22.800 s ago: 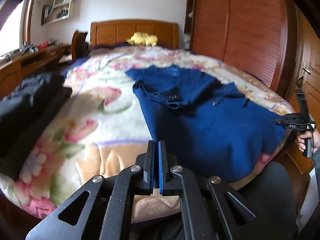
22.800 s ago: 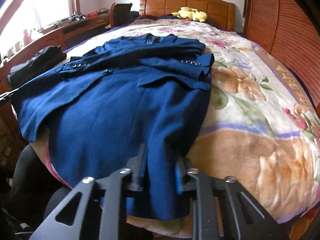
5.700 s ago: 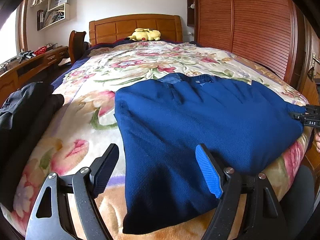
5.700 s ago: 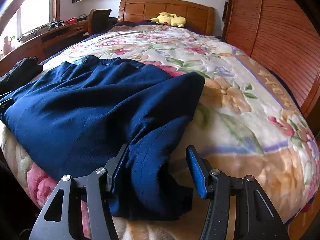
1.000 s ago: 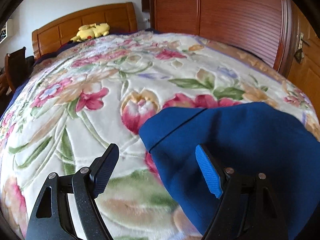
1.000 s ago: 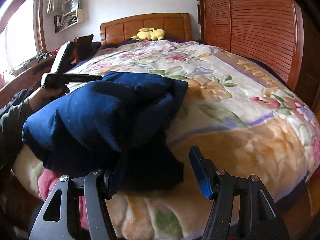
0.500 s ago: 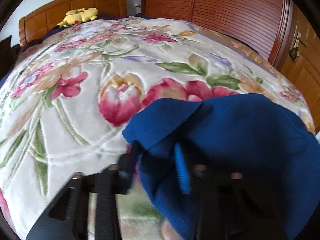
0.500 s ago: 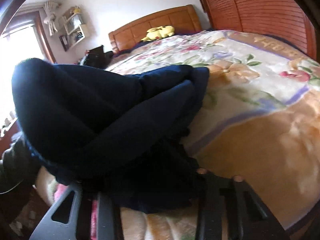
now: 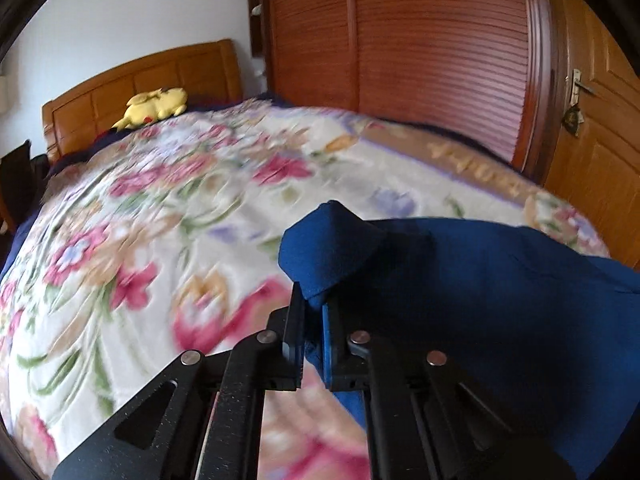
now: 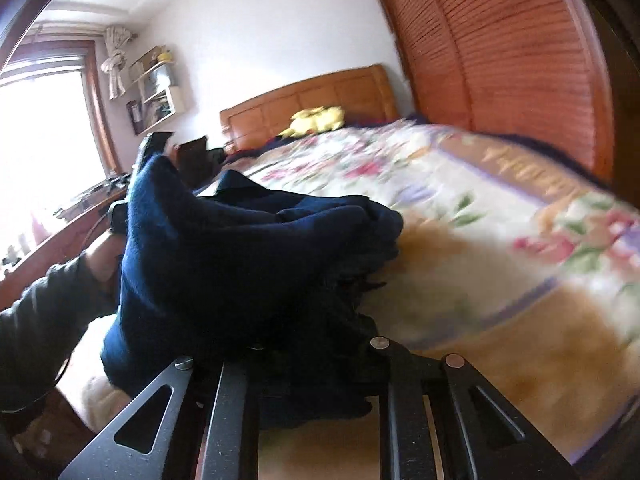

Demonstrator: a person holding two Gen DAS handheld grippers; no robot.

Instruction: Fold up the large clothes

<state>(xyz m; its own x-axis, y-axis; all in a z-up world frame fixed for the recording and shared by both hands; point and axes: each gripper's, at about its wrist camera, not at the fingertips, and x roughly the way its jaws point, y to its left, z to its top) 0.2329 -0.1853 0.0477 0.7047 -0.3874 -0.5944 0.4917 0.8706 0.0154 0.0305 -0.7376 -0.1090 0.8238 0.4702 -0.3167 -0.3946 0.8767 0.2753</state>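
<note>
A dark blue coat [image 9: 480, 280], folded into a thick bundle, lies near the foot of the floral bed [image 9: 160, 220]. My left gripper [image 9: 313, 320] is closing its jaws on a peaked corner of the coat, which is pinched between the pads and raised off the blanket. In the right wrist view the coat [image 10: 240, 248] is bunched and lifted, draping over my right gripper [image 10: 316, 360]. Its jaws are closing with cloth between them, and the fingertips are hidden under the fabric. A person's hand [image 10: 104, 256] and grey sleeve [image 10: 36, 320] hold the coat's far corner up.
A yellow plush toy [image 9: 156, 106] rests by the wooden headboard [image 9: 140, 84]. A slatted wardrobe [image 9: 420, 60] and a door [image 9: 592, 140] run along the right side. A desk [image 10: 60, 232] stands at the left under a bright window, with a wall shelf [image 10: 156, 88] above.
Both grippers went from wide open to closed on the coat's corners. The cloth has been raised off the blanket, and both views have swung up and across the bed.
</note>
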